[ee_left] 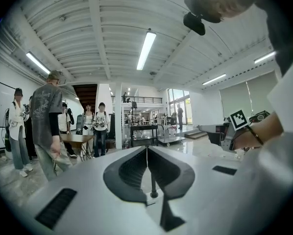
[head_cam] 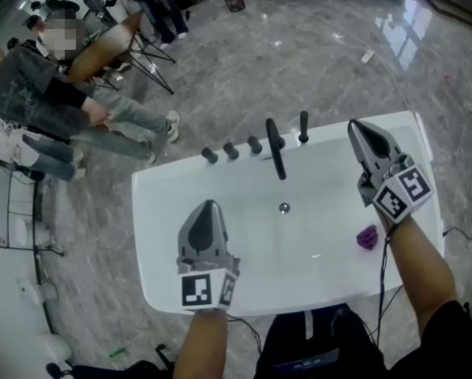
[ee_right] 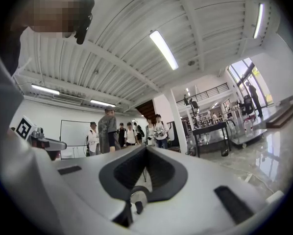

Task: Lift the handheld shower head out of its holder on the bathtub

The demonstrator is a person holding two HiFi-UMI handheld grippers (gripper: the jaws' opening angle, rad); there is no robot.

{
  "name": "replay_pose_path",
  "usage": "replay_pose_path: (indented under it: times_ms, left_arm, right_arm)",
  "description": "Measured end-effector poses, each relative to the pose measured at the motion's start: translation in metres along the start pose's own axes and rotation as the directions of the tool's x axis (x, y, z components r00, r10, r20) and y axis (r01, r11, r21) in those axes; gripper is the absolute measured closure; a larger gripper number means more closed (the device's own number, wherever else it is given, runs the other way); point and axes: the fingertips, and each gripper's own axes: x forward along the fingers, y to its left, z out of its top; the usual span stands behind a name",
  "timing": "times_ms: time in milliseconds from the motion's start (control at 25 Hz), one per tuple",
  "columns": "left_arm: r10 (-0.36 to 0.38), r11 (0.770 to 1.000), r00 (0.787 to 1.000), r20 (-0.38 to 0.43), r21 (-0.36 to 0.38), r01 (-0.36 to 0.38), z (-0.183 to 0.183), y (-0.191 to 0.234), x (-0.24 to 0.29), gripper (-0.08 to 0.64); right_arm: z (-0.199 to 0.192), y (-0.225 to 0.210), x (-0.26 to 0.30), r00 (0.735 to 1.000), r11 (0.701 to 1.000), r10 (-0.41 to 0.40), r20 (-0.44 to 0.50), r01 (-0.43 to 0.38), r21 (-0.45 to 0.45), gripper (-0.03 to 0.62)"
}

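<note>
My left tool (head_cam: pixel 208 205) sits low centre over the white bathtub (head_cam: pixel 153 235), with its jaws together on nothing. A purple object (head_cam: pixel 367 237) lies inside at right. My right tool (head_cam: pixel 356 126), also closed and empty, hovers upper right. Just left of it, the handheld shower head (head_cam: pixel 303 127) stands upright in its holder on the far rim, beside the black spout (head_cam: pixel 275 150).
</note>
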Motion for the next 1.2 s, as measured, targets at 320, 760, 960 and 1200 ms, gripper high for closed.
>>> replay_pose_path:
  times_ms: [320, 760, 960, 1200]
  left_arm:
    - [-0.021, 0.999, 1.000, 0.003, 0.038, 0.021, -0.016, -0.004, 0.037, 0.545]
    - [0.008, 0.999, 1.000, -0.013, 0.046, -0.007, -0.050, 0.006, 0.050, 0.545]
    - [-0.001, 1.000, 0.999, -0.042, 0.027, 0.002, -0.078, 0.000, 0.053, 0.545]
    - [0.007, 1.000, 0.995, -0.103, 0.026, -0.004, -0.110, -0.001, 0.044, 0.545]
  right_arm:
    - [-0.054, -0.021, 0.041, 0.999, 1.000, -0.005, -0.043, 0.006, 0.017, 0.586]
    - [-0.132, -0.033, 0.083, 0.996, 0.999, 0.001, -0.089, 0.002, 0.033, 0.586]
    - [-0.171, -0.046, 0.098, 0.991, 1.000, -0.011, -0.133, 0.010, -0.007, 0.586]
    - [-0.212, -0.065, 0.112, 0.984, 1.000, -0.030, -0.177, 0.030, -0.001, 0.586]
